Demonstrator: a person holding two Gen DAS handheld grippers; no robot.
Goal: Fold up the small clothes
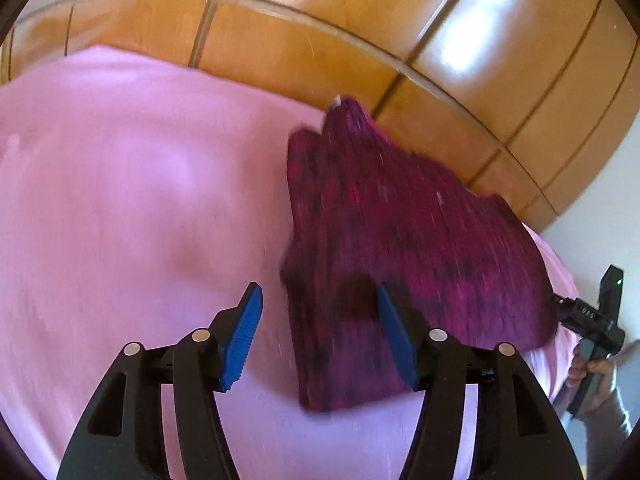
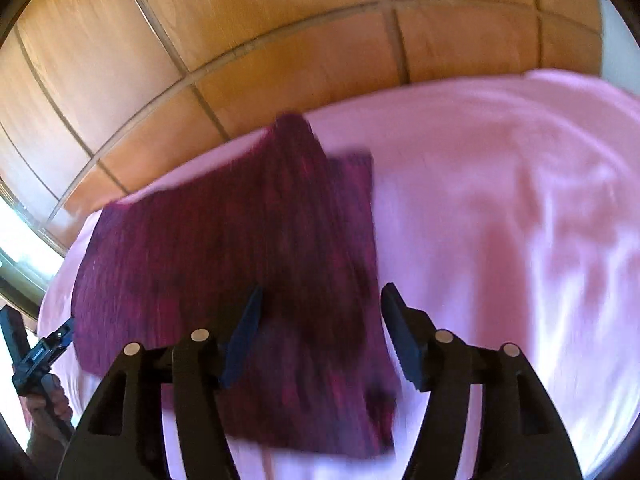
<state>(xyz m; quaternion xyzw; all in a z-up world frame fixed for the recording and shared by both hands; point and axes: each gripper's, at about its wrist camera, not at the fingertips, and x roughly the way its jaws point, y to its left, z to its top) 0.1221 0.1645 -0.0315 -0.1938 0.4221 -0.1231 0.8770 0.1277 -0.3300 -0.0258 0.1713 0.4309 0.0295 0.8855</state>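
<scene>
A dark magenta knitted garment [image 1: 400, 240] lies partly folded on a pink sheet [image 1: 120, 200]; the right wrist view shows it too [image 2: 224, 256]. My left gripper [image 1: 320, 332] is open and empty, just above the garment's near left edge. My right gripper [image 2: 320, 332] is open and empty, over the garment's near right part. In the left wrist view the right gripper [image 1: 588, 320] shows at the garment's right edge, held by a hand. In the right wrist view the left gripper [image 2: 44, 352] shows at the garment's left edge. Both views are motion-blurred.
A wooden panelled headboard or wardrobe [image 1: 360, 40] stands behind the pink sheet, also in the right wrist view [image 2: 240, 40]. A pale wall [image 1: 600, 208] is at the right. A bright window [image 2: 16, 240] is at the left of the right wrist view.
</scene>
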